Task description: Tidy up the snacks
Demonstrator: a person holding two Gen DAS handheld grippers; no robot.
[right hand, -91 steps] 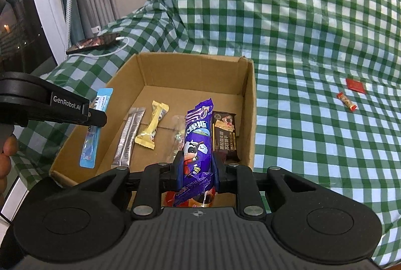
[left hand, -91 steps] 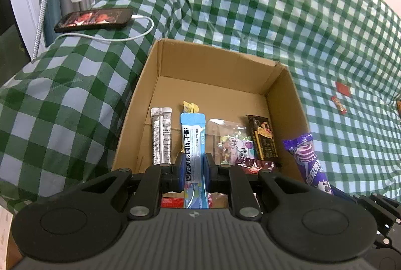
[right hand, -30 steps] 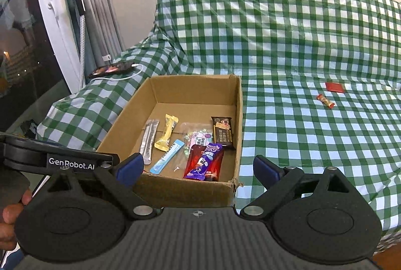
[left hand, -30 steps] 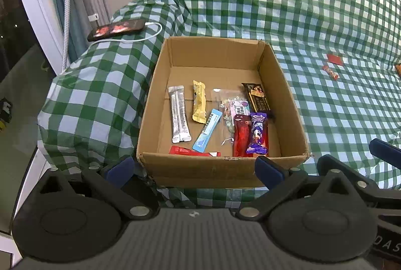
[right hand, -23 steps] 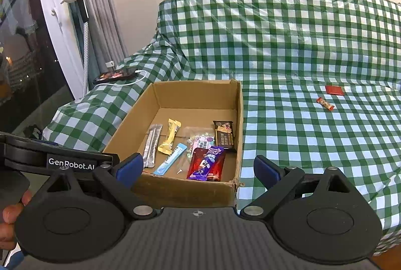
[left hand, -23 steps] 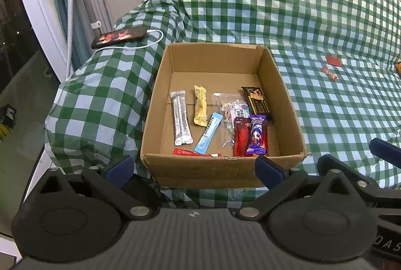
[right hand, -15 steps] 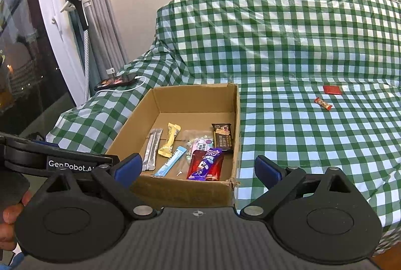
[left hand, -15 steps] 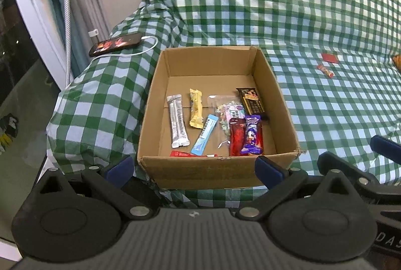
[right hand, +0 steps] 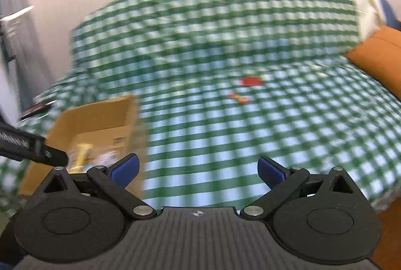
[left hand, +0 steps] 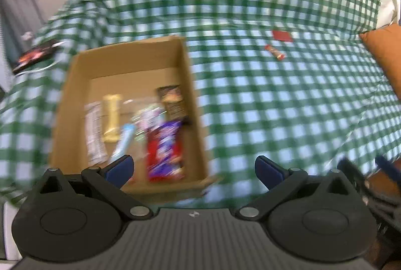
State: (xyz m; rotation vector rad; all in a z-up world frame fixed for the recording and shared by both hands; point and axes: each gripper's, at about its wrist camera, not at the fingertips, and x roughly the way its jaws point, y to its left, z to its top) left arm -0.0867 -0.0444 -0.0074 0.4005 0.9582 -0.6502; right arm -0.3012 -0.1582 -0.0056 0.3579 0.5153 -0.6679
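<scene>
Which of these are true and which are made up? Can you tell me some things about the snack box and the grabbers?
1. The cardboard box has snacks inside. True.
2. The left gripper is squeezing a snack. False: its jaws are wide open with nothing between them.
3. A flat red packet lies on the green checked cloth, outside the box. True.
4. The small red candy is in the box. False: it lies on the cloth, near the red packet.
5. The right gripper is open and empty. True.

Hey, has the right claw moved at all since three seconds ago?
Yes. The right claw, then over the cardboard box gripping a purple snack, now sits open right of it, facing the two red snacks on the checked cloth.
</scene>
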